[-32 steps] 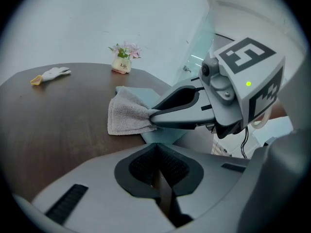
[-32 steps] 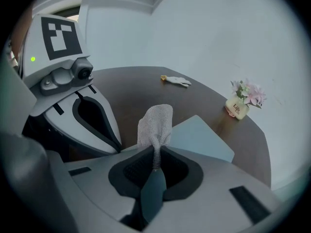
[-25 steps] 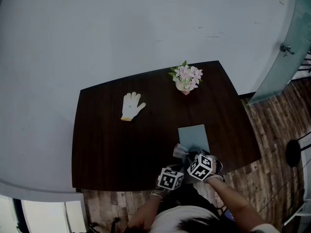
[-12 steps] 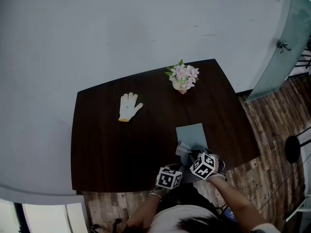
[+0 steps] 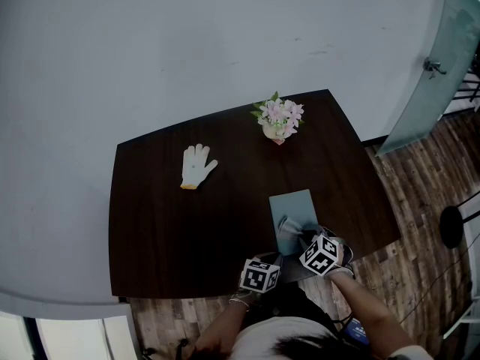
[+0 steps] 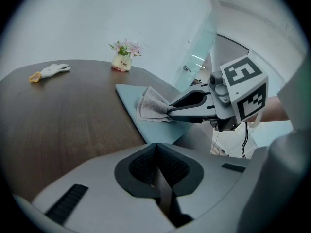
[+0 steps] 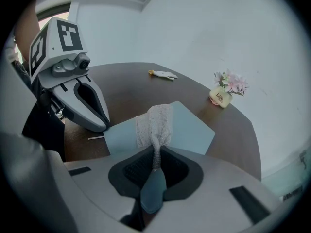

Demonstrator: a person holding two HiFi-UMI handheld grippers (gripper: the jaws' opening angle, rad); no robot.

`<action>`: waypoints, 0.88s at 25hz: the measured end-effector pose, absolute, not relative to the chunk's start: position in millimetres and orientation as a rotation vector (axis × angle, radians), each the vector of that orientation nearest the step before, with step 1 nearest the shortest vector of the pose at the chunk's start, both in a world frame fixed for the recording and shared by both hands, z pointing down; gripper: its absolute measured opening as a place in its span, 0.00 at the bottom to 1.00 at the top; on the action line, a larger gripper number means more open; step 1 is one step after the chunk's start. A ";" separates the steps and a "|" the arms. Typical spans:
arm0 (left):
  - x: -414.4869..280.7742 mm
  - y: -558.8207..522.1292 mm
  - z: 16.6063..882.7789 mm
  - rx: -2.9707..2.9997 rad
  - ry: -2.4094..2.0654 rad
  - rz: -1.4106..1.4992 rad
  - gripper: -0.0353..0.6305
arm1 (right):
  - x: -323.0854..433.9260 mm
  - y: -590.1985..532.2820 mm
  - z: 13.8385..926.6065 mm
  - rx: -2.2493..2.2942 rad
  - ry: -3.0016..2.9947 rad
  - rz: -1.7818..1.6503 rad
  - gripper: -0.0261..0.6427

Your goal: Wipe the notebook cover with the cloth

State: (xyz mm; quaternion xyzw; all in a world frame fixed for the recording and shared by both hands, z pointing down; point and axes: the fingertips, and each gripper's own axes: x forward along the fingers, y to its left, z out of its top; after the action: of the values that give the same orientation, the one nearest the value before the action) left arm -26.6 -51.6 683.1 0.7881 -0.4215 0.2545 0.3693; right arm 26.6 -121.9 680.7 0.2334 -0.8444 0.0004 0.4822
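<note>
- Right gripper [image 7: 154, 152], low in the middle of its own view: smooth pale-grey shells and dark ribbed pads, closed tight on a twisted tail of the cloth [image 7: 155, 123].
- Cloth: one piece, pale grey, coarse looped weave, bunched into soft folds; lies draped on the near part of the notebook [image 7: 189, 127], just ahead of the jaws.
- Notebook: one, a flat rectangle with a smooth matte blue-grey cover; lies at the lower right of the tabletop in the head view, close to the front edge.
- Left gripper [image 6: 156, 152]: same grey shells and ribbed pads, pressed together with nothing between them; sits at the table's front edge, just left of the notebook, off the cover.
- Marker cubes [image 5: 322, 253]: two, one per gripper, white faces with black square patterns.
- Table [image 5: 187, 231]: one, dark brown wood-grain top, matte, with a curved far edge.
- Glove [image 5: 196, 165]: one, white knit with a yellow cuff, flat at the upper left of the tabletop, well apart from the notebook.
- Flower pot [image 5: 277, 120]: one, small and cream-coloured, with pink and white blossoms, at the far edge, upper middle of the frame.
- Floor [image 5: 420, 201]: brown planks at the right of the frame.
</note>
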 end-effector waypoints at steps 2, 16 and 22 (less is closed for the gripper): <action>-26.4 -51.5 682.9 2.026 -1.086 0.656 0.08 | 32.9 -122.9 680.9 0.581 -2.053 0.003 0.11; -24.6 -50.8 681.9 2.027 -1.093 0.661 0.08 | 78.5 -129.2 680.1 0.665 -2.012 0.034 0.11; -25.3 -50.4 682.7 2.031 -1.095 0.660 0.08 | 90.0 -129.8 681.3 0.701 -2.008 0.053 0.11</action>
State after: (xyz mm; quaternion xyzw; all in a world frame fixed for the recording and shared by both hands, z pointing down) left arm -25.3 -50.4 682.7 0.7887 -0.4251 0.2563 0.3626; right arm 90.0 -129.8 681.3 0.2881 -0.8250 0.0219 0.4857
